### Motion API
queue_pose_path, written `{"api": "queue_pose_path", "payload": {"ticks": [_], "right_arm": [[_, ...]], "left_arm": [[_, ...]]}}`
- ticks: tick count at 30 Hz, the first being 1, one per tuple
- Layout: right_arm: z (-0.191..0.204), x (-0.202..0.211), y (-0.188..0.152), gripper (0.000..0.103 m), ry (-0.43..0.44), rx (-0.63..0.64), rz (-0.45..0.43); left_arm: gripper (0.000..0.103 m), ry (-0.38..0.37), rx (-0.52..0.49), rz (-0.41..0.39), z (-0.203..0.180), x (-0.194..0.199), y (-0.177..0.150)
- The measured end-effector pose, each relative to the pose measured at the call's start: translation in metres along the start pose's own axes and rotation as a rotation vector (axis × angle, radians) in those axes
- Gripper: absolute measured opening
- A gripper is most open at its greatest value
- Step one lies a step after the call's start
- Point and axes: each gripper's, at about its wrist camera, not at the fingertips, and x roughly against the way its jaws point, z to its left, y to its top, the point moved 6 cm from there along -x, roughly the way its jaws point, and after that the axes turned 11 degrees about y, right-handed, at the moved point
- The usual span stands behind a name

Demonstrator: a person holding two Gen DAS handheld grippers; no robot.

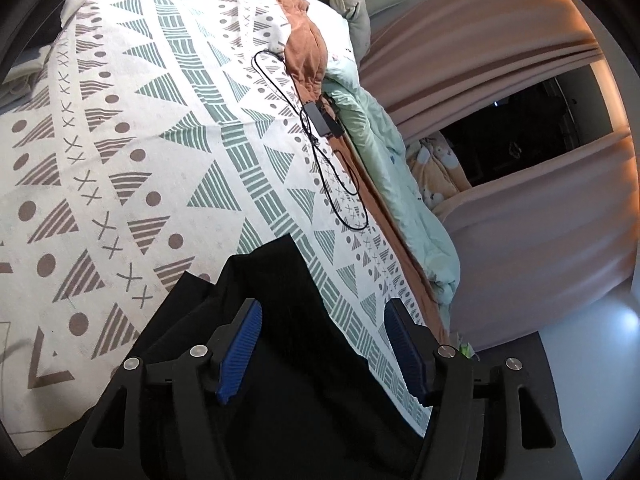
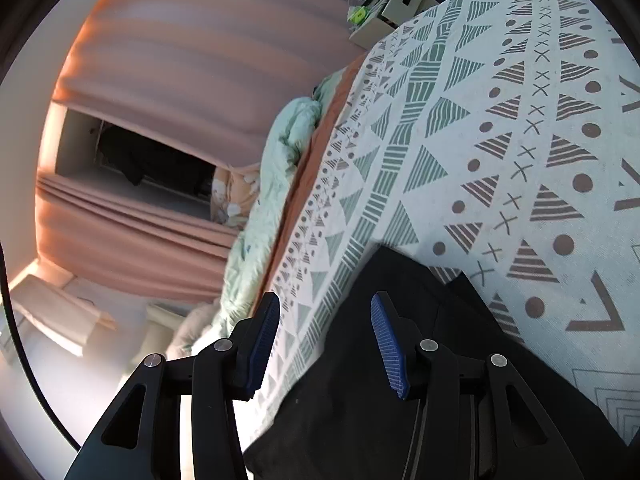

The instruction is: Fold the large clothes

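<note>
A black garment (image 1: pixel 276 280) lies on a bed under a white bedspread (image 1: pixel 160 128) patterned with green and brown triangles. In the left wrist view my left gripper (image 1: pixel 323 308) hovers over the garment's right edge. Its blue pads (image 1: pixel 240 348) stand wide apart and nothing is pinched between them. In the right wrist view the same black garment (image 2: pixel 352 392) spreads below my right gripper (image 2: pixel 325 300), at the garment's left edge on the bedspread (image 2: pixel 480 128). Its pads (image 2: pixel 386 344) are also apart and touch no cloth.
A black cable with a power adapter (image 1: pixel 322 120) lies further up the bed. A mint quilt (image 1: pixel 404 192) hangs along the bed's side, with pink curtains (image 1: pixel 500 60) behind it. A plush toy (image 1: pixel 352 0) sits at the head. A box with wires (image 2: pixel 384 4) stands past the bed's far end.
</note>
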Motion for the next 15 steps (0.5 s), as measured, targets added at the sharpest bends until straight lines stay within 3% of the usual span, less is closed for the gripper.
{"api": "queue_pose_path", "payload": {"ticks": [6,15], "right_arm": [[-0.003,-0.001,-0.013,0.049,-0.042,0.019,0.054],[-0.016,0.037,-0.023,0.049,-0.153,0.053,0.056]], "left_arm": [[0.064,0.041,-0.049,0.008,0.002,0.004,-0.016],[0.064,0.082,-0.099,-0.026,0.013,0.036,-0.032]]}}
